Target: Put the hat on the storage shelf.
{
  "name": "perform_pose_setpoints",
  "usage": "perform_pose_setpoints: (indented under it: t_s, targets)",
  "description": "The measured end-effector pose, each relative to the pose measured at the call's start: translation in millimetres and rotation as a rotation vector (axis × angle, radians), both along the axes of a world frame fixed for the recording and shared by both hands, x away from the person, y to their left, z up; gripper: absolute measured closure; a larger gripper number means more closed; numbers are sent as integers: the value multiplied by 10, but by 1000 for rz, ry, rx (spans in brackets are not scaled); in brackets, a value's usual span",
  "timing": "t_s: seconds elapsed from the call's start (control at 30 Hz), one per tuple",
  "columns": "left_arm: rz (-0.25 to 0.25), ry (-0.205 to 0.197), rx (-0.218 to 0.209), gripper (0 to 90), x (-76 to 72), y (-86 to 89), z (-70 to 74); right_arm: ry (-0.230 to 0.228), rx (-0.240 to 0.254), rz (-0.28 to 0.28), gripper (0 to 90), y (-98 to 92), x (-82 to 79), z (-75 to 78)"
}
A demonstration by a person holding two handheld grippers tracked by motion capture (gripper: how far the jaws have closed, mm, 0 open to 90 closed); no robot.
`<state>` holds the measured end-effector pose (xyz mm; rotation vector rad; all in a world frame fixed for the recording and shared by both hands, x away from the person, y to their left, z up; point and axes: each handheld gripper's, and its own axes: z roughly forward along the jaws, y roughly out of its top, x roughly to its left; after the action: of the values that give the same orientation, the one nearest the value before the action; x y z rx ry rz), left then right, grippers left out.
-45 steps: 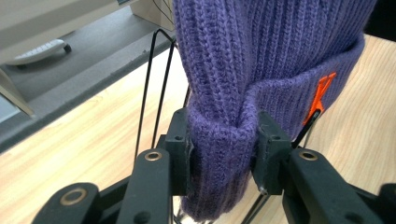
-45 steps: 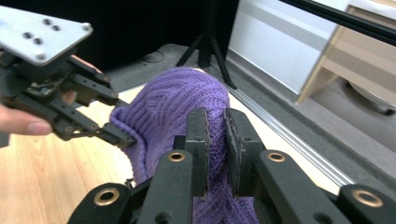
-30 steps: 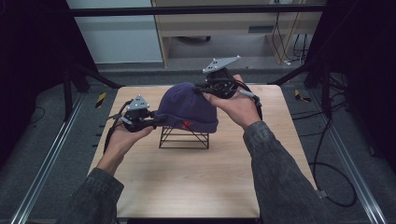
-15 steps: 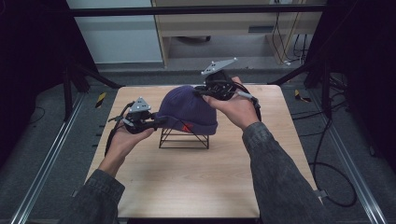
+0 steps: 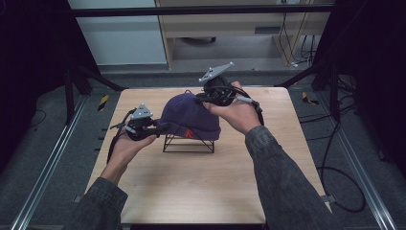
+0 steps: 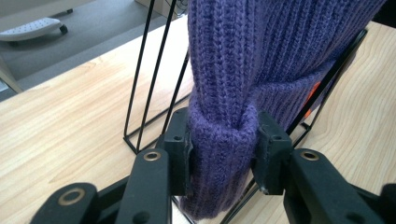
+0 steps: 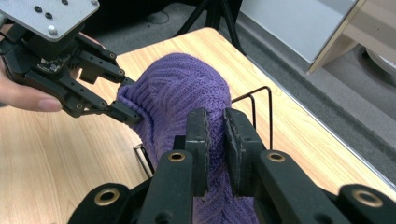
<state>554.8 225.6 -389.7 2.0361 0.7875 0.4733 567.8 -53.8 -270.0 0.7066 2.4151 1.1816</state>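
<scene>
**Hat gripped at both ends over its stand**

The purple knit hat point(image 5: 189, 115) sits at mid-frame, draped on a black wire stand point(image 5: 188, 143) on the counter point(image 5: 201, 191). The left gripper point(image 5: 160, 128) is clamped on the folded brim; the right gripper point(image 5: 200, 97) pinches knit at the crown. Whether the hat is going on or coming off can't be told; either move seems unfinished.

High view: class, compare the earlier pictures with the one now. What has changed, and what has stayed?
Little has visibly changed. The left gripper and right gripper both stay clamped on the purple knit hat, which stays draped over the black wire rack on the table.
</scene>
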Motion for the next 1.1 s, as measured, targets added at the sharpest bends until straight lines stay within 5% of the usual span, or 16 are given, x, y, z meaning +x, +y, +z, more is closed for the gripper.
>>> perform_pose_setpoints:
  t_s: [0.5,0.63,0.77,0.9,1.1]
  targets:
    - [24,26,-4,623,20,58,-134,26,-23,2,806,131,28,-125]
    - [26,43,2,621,12,63,-217,45,-76,-5,805,161,39,-224]
    - [30,58,18,617,16,79,-282,56,-77,0,805,185,40,-313]
    - [32,52,40,601,8,75,-285,59,-84,-3,806,206,35,-349]
    - [37,49,15,581,-4,89,-264,66,-103,-4,806,236,59,-380]
